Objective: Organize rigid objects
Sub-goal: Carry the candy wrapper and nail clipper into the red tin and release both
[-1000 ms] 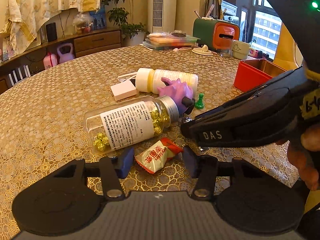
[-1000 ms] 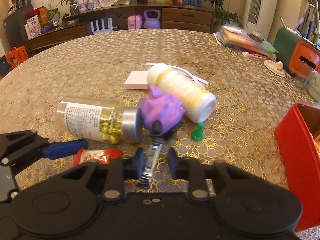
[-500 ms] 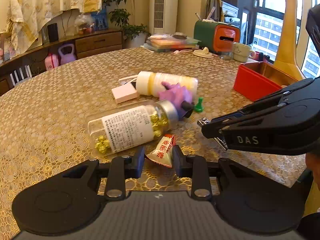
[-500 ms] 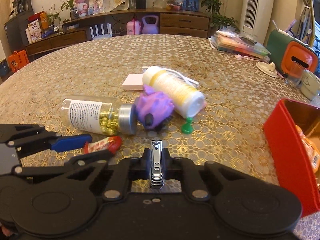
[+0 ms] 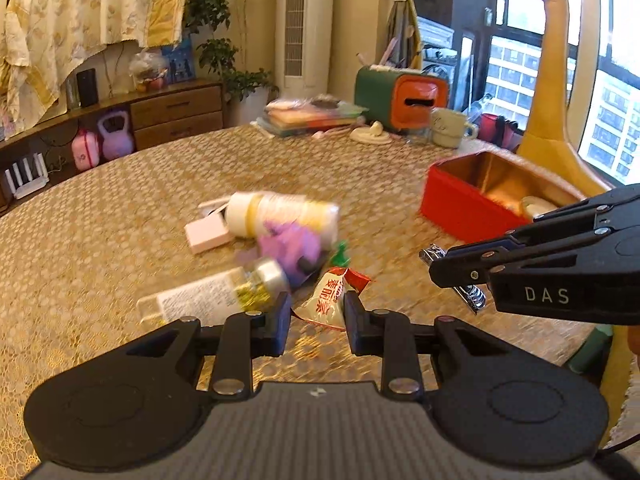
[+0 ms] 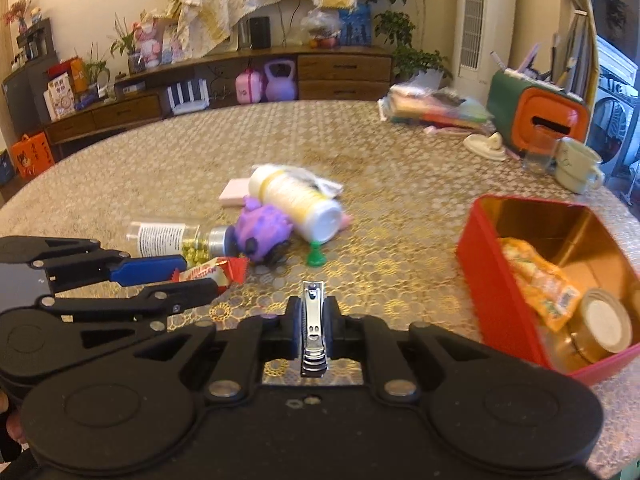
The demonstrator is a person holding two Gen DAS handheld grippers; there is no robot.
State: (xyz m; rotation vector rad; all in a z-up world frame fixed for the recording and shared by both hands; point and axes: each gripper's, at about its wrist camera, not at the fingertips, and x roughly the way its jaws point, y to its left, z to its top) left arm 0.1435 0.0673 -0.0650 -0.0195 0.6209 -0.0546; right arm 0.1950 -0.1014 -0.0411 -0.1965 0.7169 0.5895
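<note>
My left gripper point(image 5: 316, 312) is shut on a red and white snack packet point(image 5: 332, 298), lifted off the table; the packet point(image 6: 212, 274) also shows in the right wrist view. My right gripper point(image 6: 314, 312) is shut on a silver nail clipper point(image 6: 314, 328), which in the left wrist view pokes out as the clipper point(image 5: 472, 298). On the table lie a clear pill bottle point(image 5: 208, 300), a purple toy point(image 6: 262, 232), a white and yellow bottle point(image 6: 298, 202), a green pawn point(image 6: 315, 256) and a pink box point(image 5: 208, 234). A red tin point(image 6: 496, 280) stands at the right.
The red tin holds an orange packet point(image 6: 540, 280) and a round can point(image 6: 604, 326). At the table's far side are a green and orange box point(image 6: 536, 114), a mug point(image 6: 578, 164), a glass point(image 6: 538, 152) and stacked books point(image 6: 432, 108). A giraffe figure point(image 5: 552, 80) stands beyond the tin.
My left gripper closed on the snack packet and lifted it. My right gripper closed on the nail clipper, raised it off the table and moved right toward the red tin.
</note>
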